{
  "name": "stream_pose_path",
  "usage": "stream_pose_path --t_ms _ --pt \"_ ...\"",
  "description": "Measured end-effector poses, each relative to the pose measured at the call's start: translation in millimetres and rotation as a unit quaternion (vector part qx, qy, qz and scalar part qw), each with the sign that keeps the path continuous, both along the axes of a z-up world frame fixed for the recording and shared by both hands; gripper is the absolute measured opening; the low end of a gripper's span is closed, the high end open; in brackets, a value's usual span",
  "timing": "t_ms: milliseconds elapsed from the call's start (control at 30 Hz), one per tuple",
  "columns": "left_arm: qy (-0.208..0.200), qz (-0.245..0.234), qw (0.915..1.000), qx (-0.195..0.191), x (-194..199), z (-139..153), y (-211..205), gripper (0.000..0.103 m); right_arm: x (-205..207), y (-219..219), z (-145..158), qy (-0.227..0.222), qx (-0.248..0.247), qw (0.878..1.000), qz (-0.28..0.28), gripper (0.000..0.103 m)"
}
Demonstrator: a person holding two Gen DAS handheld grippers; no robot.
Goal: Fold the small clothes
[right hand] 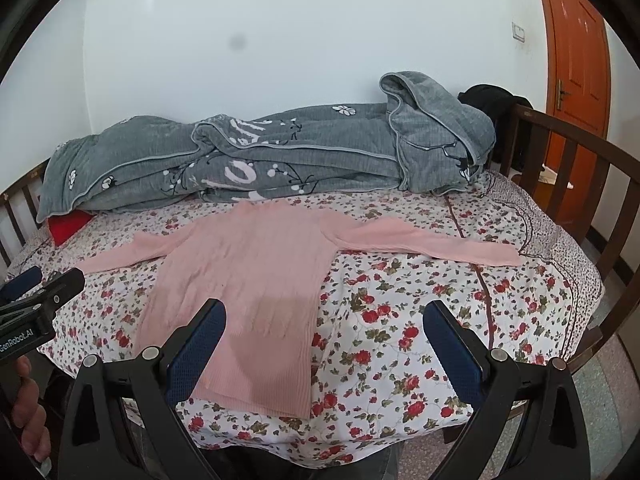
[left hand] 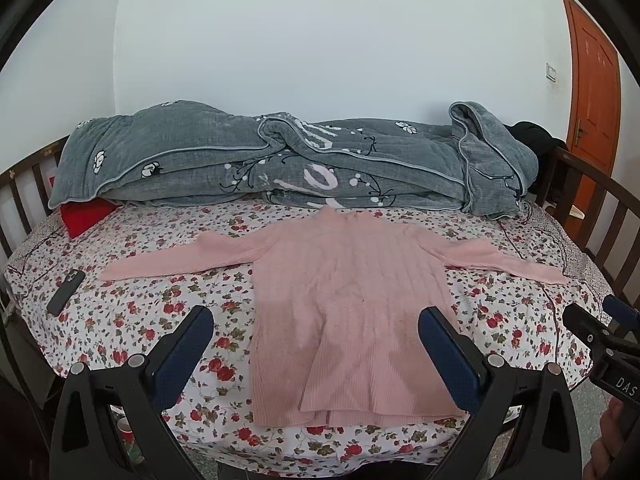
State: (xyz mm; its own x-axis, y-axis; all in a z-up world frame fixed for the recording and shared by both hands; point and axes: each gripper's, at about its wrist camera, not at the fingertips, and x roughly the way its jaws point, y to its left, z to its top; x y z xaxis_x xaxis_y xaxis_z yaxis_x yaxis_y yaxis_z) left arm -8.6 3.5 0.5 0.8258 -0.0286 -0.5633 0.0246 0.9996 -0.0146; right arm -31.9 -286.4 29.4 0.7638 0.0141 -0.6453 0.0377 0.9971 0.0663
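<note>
A pink ribbed sweater [left hand: 344, 300] lies flat on the floral bed sheet [left hand: 132, 320], both sleeves spread out sideways, collar toward the far quilt, hem near the front edge. It also shows in the right wrist view [right hand: 248, 292]. My left gripper [left hand: 316, 320] is open and empty, held above the sweater's lower half. My right gripper [right hand: 324, 316] is open and empty, above the sweater's right hem edge and the sheet. The right gripper also shows at the right edge of the left wrist view [left hand: 600, 328], and the left gripper at the left edge of the right wrist view [right hand: 36, 292].
A rolled grey quilt [left hand: 280, 160] lies along the far side of the bed. A red cloth [left hand: 84, 216] peeks from under it at the left. A dark phone [left hand: 66, 292] lies on the sheet at left. Wooden bed rails [right hand: 568, 168] stand at both sides; an orange door [right hand: 576, 48] is far right.
</note>
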Motion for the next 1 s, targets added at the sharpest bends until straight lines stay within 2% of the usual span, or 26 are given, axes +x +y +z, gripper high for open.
stream_pose_path --t_ms 1000 --pt "0.002 -0.002 1.0 0.0 -1.4 3.0 -5.1 0.103 -1.7 3.1 6.9 -0.009 0.003 1.0 -0.001 0.098"
